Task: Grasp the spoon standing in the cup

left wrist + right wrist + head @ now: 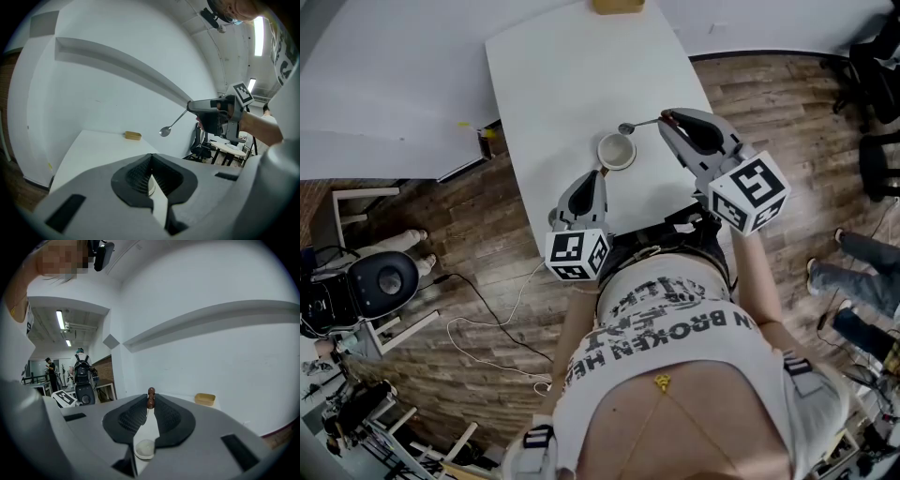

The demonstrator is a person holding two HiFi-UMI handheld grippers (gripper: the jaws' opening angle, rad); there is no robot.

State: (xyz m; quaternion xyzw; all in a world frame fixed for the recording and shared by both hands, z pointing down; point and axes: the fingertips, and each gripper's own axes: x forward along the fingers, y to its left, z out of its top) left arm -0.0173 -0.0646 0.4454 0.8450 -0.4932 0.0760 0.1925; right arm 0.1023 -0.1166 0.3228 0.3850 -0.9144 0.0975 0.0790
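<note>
The left gripper point(599, 175) is clenched on nothing, its tips just short of the white ceramic cup point(617, 151) and angled slightly downward. It would do best holding there as a guard. The brown-handled metal spoon point(626, 127) juts nearly level from the right gripper point(666, 119), clear of the cup. The jaw tips pinch its handle end, so firm, even pressure should prevent pivoting.

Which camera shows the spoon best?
The left gripper view: the spoon shows side-on, bowl and stem, against the white wall. The head view shows it small from above, near the cup. The right gripper view shows only its brown handle end, pinched in the right tool.
</note>
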